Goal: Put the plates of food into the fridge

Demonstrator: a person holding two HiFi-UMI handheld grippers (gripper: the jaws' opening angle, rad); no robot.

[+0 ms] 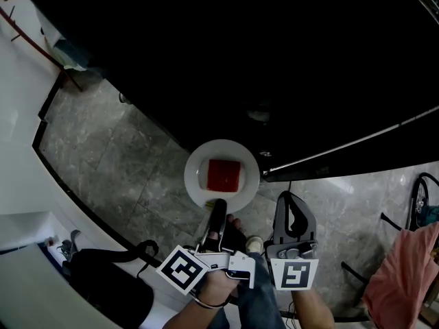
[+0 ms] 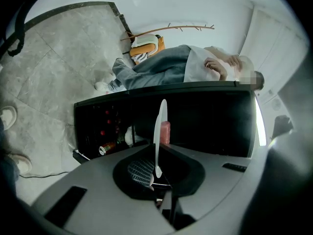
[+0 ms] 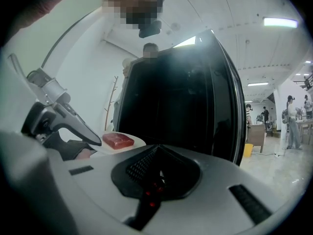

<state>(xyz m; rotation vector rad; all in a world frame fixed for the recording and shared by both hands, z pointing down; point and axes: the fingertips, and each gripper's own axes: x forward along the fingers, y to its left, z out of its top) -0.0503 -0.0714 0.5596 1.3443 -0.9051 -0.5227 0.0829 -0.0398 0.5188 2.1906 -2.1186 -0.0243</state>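
A white plate [image 1: 199,184] carrying a red block of food [image 1: 223,174] hangs over the stone floor, just in front of the dark, open fridge [image 1: 274,53]. My left gripper [image 1: 218,210] is shut on the plate's near rim. The left gripper view shows the plate edge-on [image 2: 160,126] rising from my left gripper [image 2: 157,173], with the red food [image 2: 166,132] beside it and the fridge's shelves [image 2: 112,131] behind. My right gripper [image 1: 289,196] is to the right of the plate, shut and holding nothing. In the right gripper view the plate [image 3: 134,143] lies to the left of my right gripper [image 3: 157,147].
The fridge door's pale edge [image 1: 357,146] juts out at the right. A can [image 2: 105,149] lies low in the fridge. A person in grey trousers [image 2: 156,67] is behind it. A black bag [image 1: 110,283] and pink cloth [image 1: 405,269] flank my feet.
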